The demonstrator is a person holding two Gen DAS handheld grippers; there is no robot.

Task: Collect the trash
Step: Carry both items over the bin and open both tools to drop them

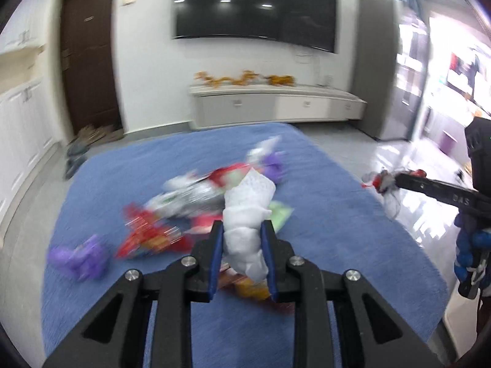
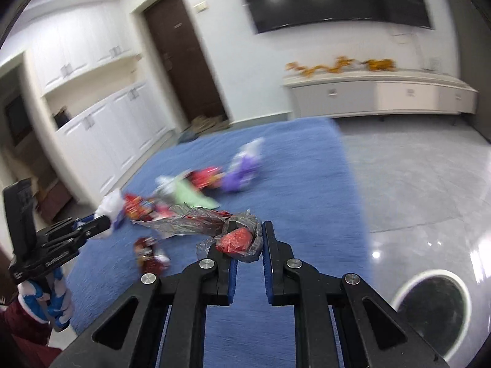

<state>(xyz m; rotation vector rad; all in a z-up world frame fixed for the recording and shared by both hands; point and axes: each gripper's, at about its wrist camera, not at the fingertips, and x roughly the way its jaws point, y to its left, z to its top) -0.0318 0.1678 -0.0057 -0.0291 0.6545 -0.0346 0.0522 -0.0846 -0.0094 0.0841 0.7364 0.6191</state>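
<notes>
My left gripper (image 1: 242, 230) is shut on a crumpled white tissue (image 1: 248, 220), held above a blue rug (image 1: 322, 214). It also shows at the left of the right wrist view (image 2: 106, 216), with the tissue (image 2: 110, 207). My right gripper (image 2: 247, 230) is shut on a clear plastic wrapper with red inside (image 2: 236, 240). It shows at the right of the left wrist view (image 1: 383, 181). Trash lies on the rug: red snack wrappers (image 1: 147, 239), a silver wrapper (image 1: 184, 199), a green paper (image 1: 280, 217) and purple crumpled pieces (image 1: 83, 257).
A round bin with a white rim (image 2: 434, 309) stands on the grey tile floor at the lower right. A white TV cabinet (image 1: 276, 105) and a wall TV (image 1: 254, 6) are behind the rug. A brown door (image 1: 89, 61) and white cupboards (image 2: 101, 122) are at the left.
</notes>
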